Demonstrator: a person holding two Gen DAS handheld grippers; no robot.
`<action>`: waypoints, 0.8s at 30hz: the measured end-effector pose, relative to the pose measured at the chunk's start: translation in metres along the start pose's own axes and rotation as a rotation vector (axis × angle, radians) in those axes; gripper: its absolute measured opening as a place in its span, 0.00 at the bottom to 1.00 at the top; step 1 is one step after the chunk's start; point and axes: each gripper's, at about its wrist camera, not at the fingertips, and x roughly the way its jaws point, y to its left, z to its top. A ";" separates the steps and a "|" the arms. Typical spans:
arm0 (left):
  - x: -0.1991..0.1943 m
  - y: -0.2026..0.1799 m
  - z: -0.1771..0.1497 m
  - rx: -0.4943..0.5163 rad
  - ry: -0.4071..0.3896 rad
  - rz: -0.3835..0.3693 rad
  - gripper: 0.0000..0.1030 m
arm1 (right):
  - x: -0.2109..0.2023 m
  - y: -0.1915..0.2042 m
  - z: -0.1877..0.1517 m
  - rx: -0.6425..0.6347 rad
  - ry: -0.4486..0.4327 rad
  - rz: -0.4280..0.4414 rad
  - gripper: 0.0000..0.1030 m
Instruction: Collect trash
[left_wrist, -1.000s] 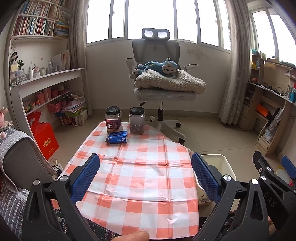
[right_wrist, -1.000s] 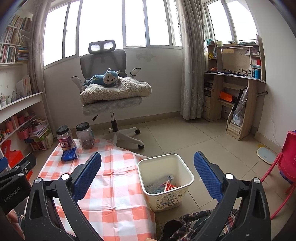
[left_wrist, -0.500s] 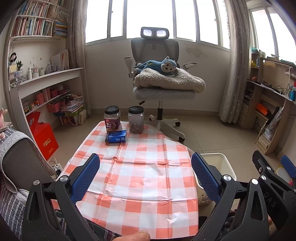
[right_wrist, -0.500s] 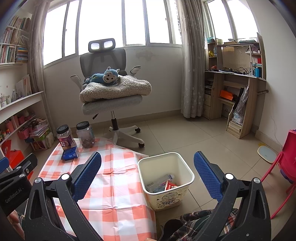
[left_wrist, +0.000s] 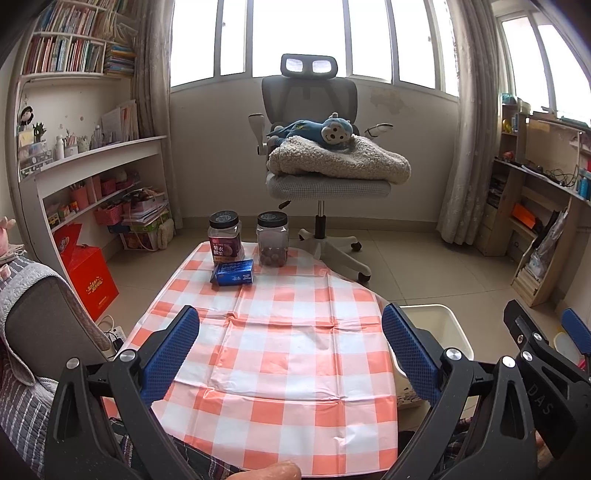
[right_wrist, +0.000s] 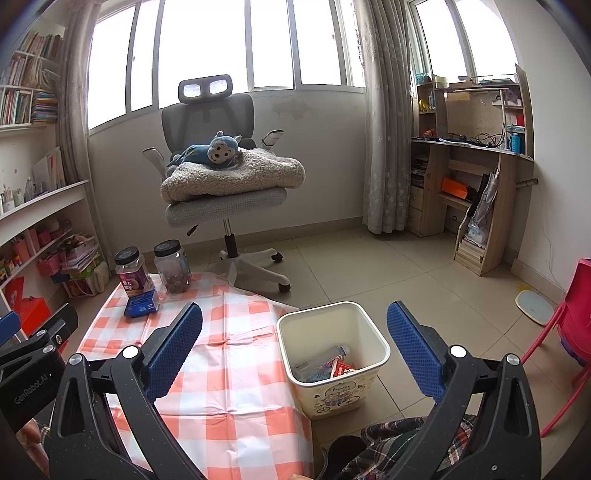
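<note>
Trash (right_wrist: 325, 365) half-hidden low inside the bin (right_wrist: 373, 338), labels unreadable; both grippers' fingers (right_wrist: 413, 350) spread wide, empty.

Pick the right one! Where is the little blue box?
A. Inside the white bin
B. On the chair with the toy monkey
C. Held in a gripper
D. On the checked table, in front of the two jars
D: the blue box lies flat on the checked table, just in front of the two jars; both grippers are open and empty, and the white bin holds other wrappers.
</note>
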 end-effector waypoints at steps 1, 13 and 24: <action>0.001 0.001 -0.001 0.000 0.000 0.001 0.93 | 0.000 0.000 0.000 -0.001 0.000 0.000 0.93; 0.004 0.005 -0.005 0.006 -0.004 0.011 0.93 | 0.006 0.000 -0.006 0.002 0.016 0.011 0.93; 0.008 0.010 -0.005 -0.006 0.015 -0.004 0.93 | 0.007 -0.004 -0.007 0.003 0.024 0.014 0.93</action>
